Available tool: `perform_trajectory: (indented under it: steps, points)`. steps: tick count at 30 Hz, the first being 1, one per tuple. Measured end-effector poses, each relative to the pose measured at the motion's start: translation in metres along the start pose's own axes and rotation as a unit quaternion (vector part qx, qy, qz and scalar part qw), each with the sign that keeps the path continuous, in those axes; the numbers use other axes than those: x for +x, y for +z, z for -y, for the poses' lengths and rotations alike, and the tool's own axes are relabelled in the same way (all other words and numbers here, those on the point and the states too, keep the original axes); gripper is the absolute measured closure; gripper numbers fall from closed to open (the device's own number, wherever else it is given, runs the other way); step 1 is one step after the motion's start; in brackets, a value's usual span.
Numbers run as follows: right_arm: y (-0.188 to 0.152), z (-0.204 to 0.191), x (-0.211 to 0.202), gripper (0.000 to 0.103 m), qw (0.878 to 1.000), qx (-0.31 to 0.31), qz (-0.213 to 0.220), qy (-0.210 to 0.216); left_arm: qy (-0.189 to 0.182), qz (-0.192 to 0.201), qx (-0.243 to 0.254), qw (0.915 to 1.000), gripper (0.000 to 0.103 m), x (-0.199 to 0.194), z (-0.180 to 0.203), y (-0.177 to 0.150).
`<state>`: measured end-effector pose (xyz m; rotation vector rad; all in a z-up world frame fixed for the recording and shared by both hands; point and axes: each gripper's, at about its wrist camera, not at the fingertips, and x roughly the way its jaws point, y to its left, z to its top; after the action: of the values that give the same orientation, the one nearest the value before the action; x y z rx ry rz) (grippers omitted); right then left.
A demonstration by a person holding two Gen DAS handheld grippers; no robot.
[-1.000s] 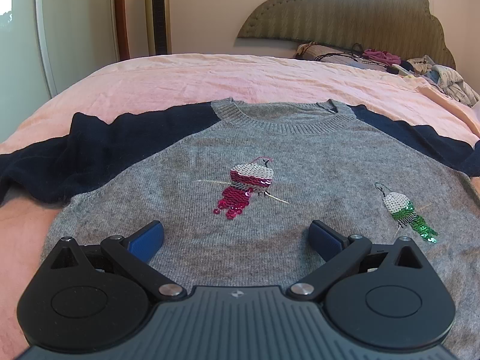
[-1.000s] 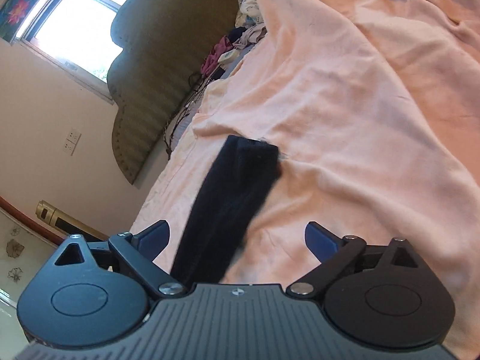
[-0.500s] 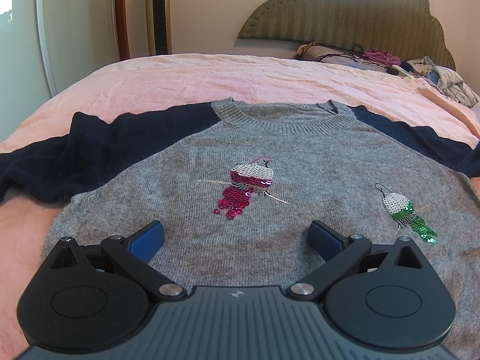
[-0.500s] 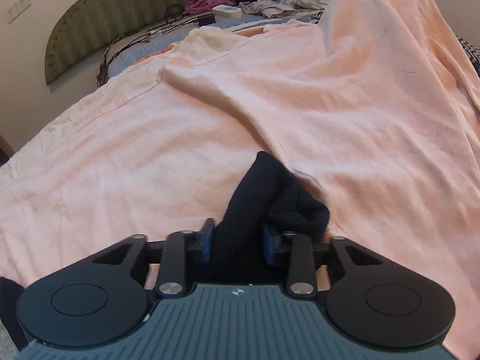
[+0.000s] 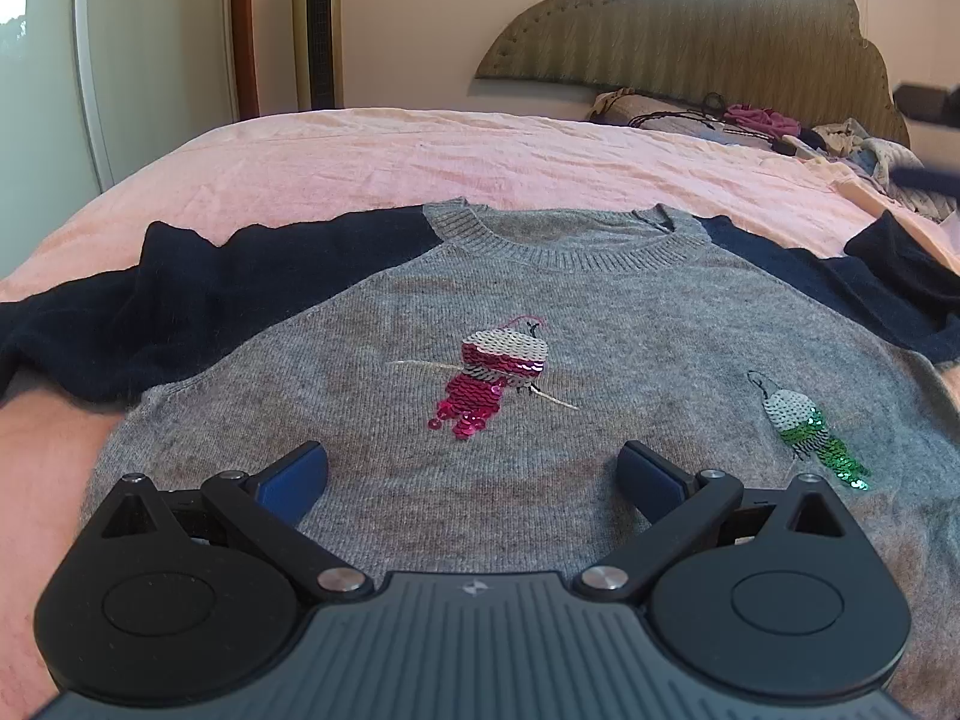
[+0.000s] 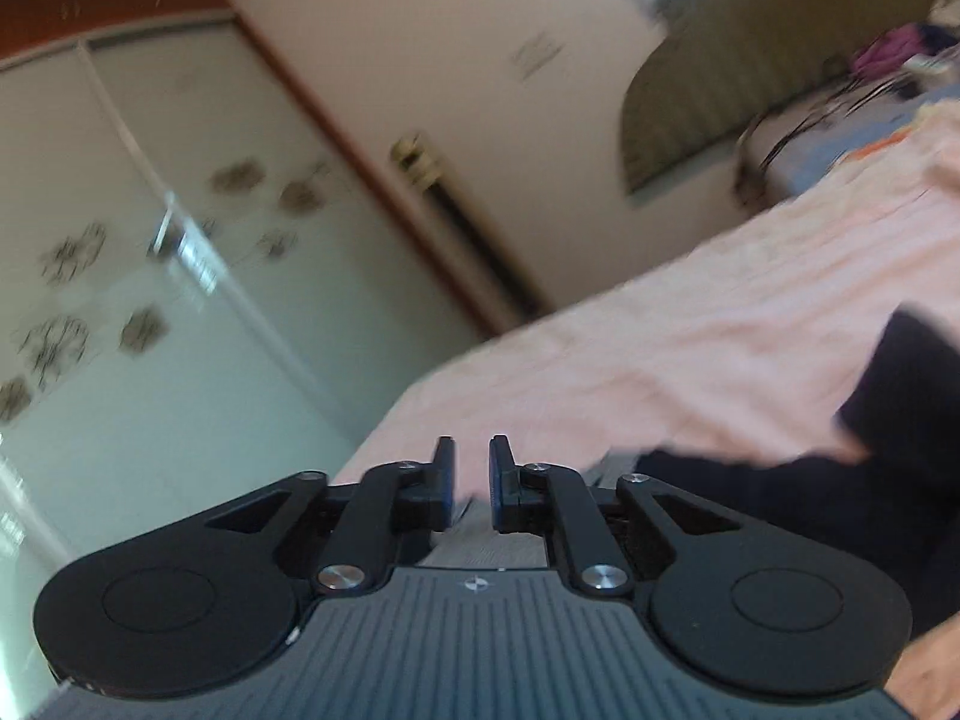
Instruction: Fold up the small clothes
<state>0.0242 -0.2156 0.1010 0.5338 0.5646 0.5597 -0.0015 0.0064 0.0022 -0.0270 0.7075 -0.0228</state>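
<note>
A grey knit sweater [image 5: 600, 324] with navy sleeves and sequin birds lies flat, front up, on the pink bedsheet [image 5: 420, 150]. My left gripper [image 5: 471, 474] is open and empty, low over the sweater's lower front. The left sleeve [image 5: 180, 312] lies spread out. The right sleeve [image 5: 894, 276] is bunched near the right edge; it also shows in the right wrist view [image 6: 840, 480], to the right of my right gripper [image 6: 471, 480]. That gripper's jaws are nearly closed with a narrow gap and nothing visible between them. The right wrist view is blurred and tilted.
An upholstered headboard [image 5: 690, 30] stands at the back with a pile of clothes and cords [image 5: 810, 132] below it. A tower fan [image 5: 318, 30] and a wardrobe with glass doors [image 6: 150, 240] stand by the wall on the left.
My right gripper closed on the navy sleeve end, then swung left toward the sweater; the sleeve is now beside it, not between its fingers. The left gripper has not moved.
</note>
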Motion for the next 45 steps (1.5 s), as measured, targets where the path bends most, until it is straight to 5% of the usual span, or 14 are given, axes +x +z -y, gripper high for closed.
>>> perform_trajectory:
  steps: [2, 5, 8, 10, 12, 19, 21, 23, 30, 34, 39, 40, 43, 45]
  points:
    - [-0.009, 0.008, -0.001, 0.036, 0.999, 0.003, 0.016, -0.03, -0.005, 0.002, -0.006, 1.0, 0.0, -0.001, -0.002, 0.0]
    - [-0.006, 0.032, -0.025, 0.037, 0.986, -0.002, 0.05, -0.156, 0.0, 0.001, -0.001, 1.0, 0.0, -0.001, 0.0, 0.0]
    - [0.002, 0.042, -0.017, 0.037, 0.92, -0.172, 0.019, -0.353, 0.005, -0.001, 0.004, 1.0, 0.0, 0.0, 0.003, 0.0]
    - [0.002, 0.058, -0.004, 0.037, 0.879, -0.25, -0.019, -0.405, 0.005, -0.001, 0.003, 1.0, 0.0, 0.0, 0.003, 0.0]
    - [0.011, 0.074, 0.005, 0.04, 0.871, -0.265, -0.044, -0.412, 0.006, -0.002, 0.004, 1.0, 0.0, 0.0, 0.003, 0.0]
    - [0.025, 0.12, 0.063, 0.051, 0.896, -0.19, -0.121, -0.382, 0.006, -0.002, 0.004, 1.0, 0.0, 0.001, 0.003, 0.0]
    - [0.027, 0.125, 0.066, 0.056, 0.899, -0.18, -0.114, -0.382, 0.005, -0.002, 0.004, 1.0, 0.0, 0.001, 0.003, 0.0]
    - [0.033, 0.129, 0.059, 0.091, 0.904, -0.15, -0.107, -0.386, 0.005, -0.001, 0.003, 1.0, 0.0, 0.0, 0.003, 0.0]
    - [0.047, 0.13, 0.011, 0.095, 0.943, -0.049, -0.023, -0.328, 0.002, 0.0, 0.0, 1.0, 0.0, 0.0, 0.001, 0.0]
    - [0.044, 0.079, -0.007, 0.094, 0.971, -0.043, 0.025, -0.233, 0.0, 0.001, -0.002, 1.0, 0.0, 0.0, 0.001, 0.0]
    - [0.003, -0.014, 0.012, 0.094, 0.996, -0.078, 0.0, -0.051, -0.054, 0.021, -0.075, 0.9955, 0.0, -0.008, -0.025, 0.0]
    - [-0.011, -0.023, 0.019, 0.089, 0.998, -0.063, -0.02, -0.012, -0.071, 0.027, -0.1, 0.9921, 0.0, -0.009, -0.034, -0.001]
    - [-0.058, -0.039, 0.028, 0.027, 0.996, -0.022, -0.074, 0.047, -0.11, 0.034, -0.158, 0.9808, 0.0, -0.012, -0.053, -0.002]
    - [-0.083, -0.038, 0.022, 0.028, 0.994, -0.012, -0.089, 0.057, -0.118, 0.02, -0.17, 0.9781, 0.0, -0.013, -0.056, 0.002]
